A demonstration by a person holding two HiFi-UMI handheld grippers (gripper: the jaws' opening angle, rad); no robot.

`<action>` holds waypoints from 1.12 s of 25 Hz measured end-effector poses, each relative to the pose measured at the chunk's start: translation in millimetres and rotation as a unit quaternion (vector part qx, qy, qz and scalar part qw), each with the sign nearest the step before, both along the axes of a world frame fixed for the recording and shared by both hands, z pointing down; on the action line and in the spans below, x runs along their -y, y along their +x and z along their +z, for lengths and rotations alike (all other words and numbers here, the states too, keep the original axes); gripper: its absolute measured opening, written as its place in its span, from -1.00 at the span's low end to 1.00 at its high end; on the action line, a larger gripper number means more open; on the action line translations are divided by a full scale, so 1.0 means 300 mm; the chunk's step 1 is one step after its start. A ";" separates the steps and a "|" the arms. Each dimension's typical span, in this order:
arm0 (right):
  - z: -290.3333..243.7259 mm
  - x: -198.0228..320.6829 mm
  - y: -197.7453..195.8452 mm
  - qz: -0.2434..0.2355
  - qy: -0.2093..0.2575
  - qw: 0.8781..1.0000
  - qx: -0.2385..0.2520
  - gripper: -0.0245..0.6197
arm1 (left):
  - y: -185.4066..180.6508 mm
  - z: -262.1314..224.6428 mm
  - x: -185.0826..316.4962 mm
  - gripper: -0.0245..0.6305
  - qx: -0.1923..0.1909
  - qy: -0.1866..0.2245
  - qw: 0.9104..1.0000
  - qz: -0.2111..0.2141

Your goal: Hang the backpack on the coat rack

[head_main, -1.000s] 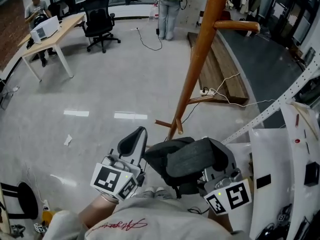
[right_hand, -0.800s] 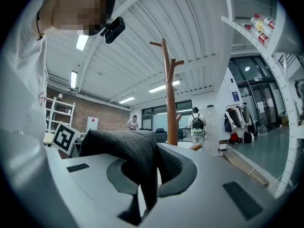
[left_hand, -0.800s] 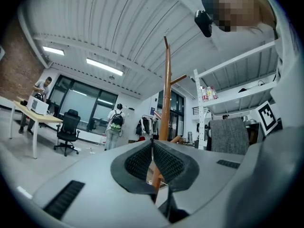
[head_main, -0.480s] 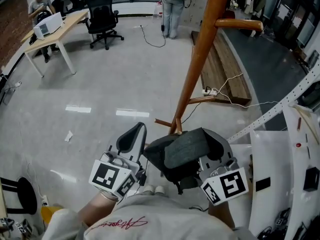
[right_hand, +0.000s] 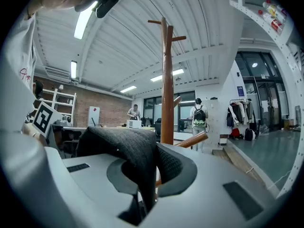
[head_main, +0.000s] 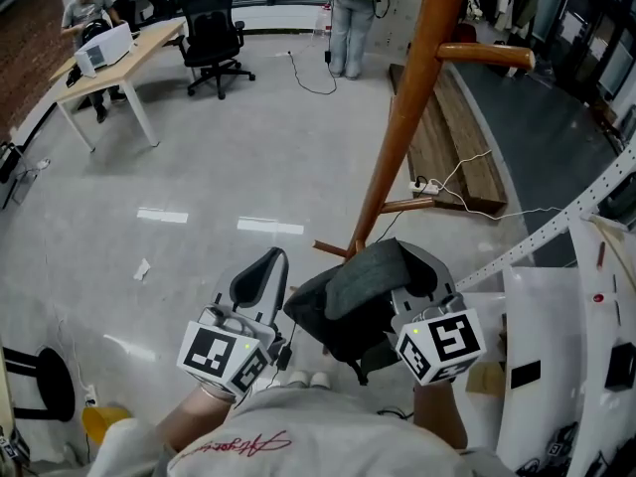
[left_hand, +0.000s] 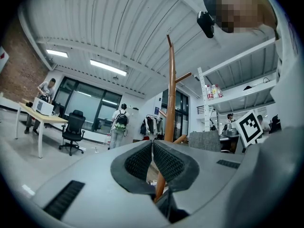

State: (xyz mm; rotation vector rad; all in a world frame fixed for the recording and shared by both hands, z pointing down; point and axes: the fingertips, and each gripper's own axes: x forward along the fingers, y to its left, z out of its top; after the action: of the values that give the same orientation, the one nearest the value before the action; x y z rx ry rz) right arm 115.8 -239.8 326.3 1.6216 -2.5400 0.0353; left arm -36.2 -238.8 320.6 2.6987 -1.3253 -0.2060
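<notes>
At the far left of the head view, a person is sitting at a wooden desk (head_main: 127, 56), and a black office chair (head_main: 215, 30) is standing beside it on the grey floor (head_main: 199, 167). Nearer the camera, the left gripper (head_main: 264, 264) is pointing out over the floor. Its two fingers are pressing together with nothing between them. Just to its right, the dark grey backpack (head_main: 348, 301) is hanging in the air, bunched between the two grippers. It is lying below the foot of the coat rack (head_main: 402, 137) in the picture, not on any of its pegs. The tall wooden rack is leaning up through the middle of the view, with one peg (head_main: 487, 55) sticking out to the right. Behind it, another person (head_main: 354, 13) is standing with their back turned. Further right, the right gripper (head_main: 417, 278) is pinching a fold of the backpack's fabric between its fingers. White shelving (head_main: 542, 336) is filling the right edge.
</notes>
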 end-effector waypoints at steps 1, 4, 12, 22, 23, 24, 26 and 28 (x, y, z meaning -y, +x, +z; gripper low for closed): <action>0.011 0.013 0.002 0.002 -0.006 1.000 -0.001 -0.81 | -0.001 0.005 0.001 -0.86 -0.001 -0.003 1.000 -0.001; 0.045 0.048 0.004 0.006 -0.022 1.000 -0.004 -0.81 | -0.008 0.012 0.009 -0.86 -0.004 -0.007 1.000 -0.005; 0.127 0.114 0.024 0.016 -0.055 0.998 -0.022 -0.81 | -0.016 0.032 0.026 -0.86 -0.004 -0.014 1.000 -0.010; 0.298 0.183 0.063 0.040 -0.108 0.992 -0.052 -0.81 | -0.019 0.046 0.065 -0.86 -0.002 -0.023 1.000 -0.013; 0.316 0.186 0.064 0.041 -0.113 0.991 -0.056 -0.81 | -0.020 0.046 0.069 -0.86 -0.002 -0.023 1.000 -0.014; 0.333 0.188 0.065 0.042 -0.118 0.990 -0.058 -0.81 | -0.021 0.046 0.073 -0.86 -0.002 -0.023 1.000 -0.015; 0.362 0.193 0.066 0.044 -0.126 0.989 -0.059 -0.81 | -0.023 0.049 0.081 -0.86 -0.003 -0.024 1.000 -0.016; 0.387 0.198 0.067 0.047 -0.132 0.988 -0.060 -0.81 | -0.027 0.051 0.088 -0.86 -0.003 -0.026 1.000 -0.017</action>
State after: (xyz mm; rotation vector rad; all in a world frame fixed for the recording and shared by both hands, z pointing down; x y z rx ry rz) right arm 135.8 -299.3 442.5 1.5859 -2.2567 0.2629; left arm -44.5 -265.3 335.8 2.6332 -1.3564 -0.1811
